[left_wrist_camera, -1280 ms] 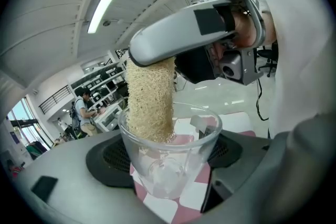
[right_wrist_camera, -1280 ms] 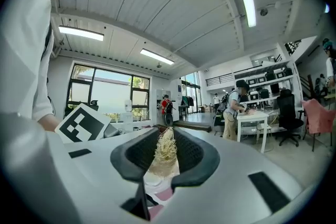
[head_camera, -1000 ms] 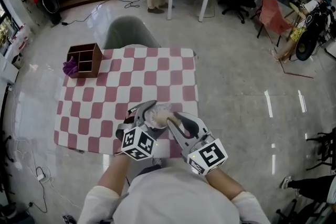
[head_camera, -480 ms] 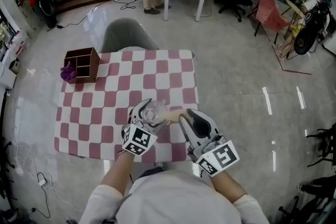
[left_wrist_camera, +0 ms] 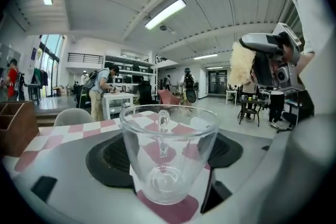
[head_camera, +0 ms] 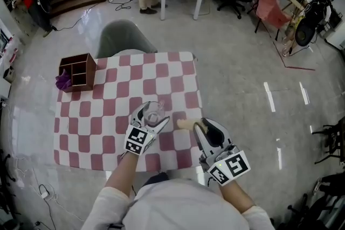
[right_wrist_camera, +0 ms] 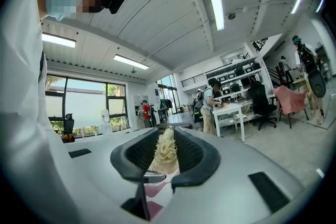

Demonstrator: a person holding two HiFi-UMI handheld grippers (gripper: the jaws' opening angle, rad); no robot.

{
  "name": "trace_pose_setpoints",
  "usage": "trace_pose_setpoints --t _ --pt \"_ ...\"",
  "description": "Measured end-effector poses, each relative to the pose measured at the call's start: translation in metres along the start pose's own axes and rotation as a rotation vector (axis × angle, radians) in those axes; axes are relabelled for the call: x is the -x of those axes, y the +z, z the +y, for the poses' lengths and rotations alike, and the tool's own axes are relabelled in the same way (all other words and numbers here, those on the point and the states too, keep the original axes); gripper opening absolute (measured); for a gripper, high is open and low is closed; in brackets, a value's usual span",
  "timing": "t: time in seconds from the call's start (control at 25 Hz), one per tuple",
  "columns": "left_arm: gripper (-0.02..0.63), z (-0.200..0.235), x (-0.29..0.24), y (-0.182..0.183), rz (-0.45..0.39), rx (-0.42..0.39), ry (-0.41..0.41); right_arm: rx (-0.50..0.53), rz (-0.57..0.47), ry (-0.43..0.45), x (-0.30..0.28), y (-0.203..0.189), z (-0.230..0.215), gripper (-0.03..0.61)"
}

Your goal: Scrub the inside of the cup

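Observation:
A clear glass cup [left_wrist_camera: 167,153] stands upright between the black pads of my left gripper [head_camera: 152,113], which is shut on it above the checkered table [head_camera: 97,121]. Seen from the head, the cup [head_camera: 153,113] sits near the table's front middle. My right gripper [head_camera: 199,127] is shut on a pale, fibrous scrubber [right_wrist_camera: 166,152]. The scrubber [head_camera: 185,124] points left toward the cup, a short gap apart from it and outside it. In the left gripper view the scrubber [left_wrist_camera: 241,63] shows up high at the right.
A brown wooden organizer [head_camera: 77,72] with a purple cloth [head_camera: 62,81] stands at the table's far left corner. A grey chair [head_camera: 125,37] is behind the table. People, white tables and chairs fill the far room.
My right gripper has drawn the scrubber back to the right, out of the cup and away from it. The left gripper with the cup has stayed nearly still.

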State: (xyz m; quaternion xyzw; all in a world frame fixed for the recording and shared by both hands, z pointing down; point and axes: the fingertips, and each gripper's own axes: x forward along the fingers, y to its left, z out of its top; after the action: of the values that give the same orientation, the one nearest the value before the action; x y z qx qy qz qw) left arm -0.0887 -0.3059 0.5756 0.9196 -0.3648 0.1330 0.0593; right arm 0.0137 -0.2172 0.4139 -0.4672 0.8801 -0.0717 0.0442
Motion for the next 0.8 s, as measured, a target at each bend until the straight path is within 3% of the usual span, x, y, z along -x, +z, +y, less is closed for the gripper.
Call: trace_pose_setpoints --t 0.28,0.8 --pt "0.388 -0.001 -0.013 -0.023 0.028 0.034 -0.025 -0.004 0.016 -0.043 0.006 -0.006 -0.006 0.100" --pt "0.388 -0.006 -0.011 -0.038 0.034 0.046 -0.041 0.002 0.029 -0.034 0.006 -0.006 0.001 0.100"
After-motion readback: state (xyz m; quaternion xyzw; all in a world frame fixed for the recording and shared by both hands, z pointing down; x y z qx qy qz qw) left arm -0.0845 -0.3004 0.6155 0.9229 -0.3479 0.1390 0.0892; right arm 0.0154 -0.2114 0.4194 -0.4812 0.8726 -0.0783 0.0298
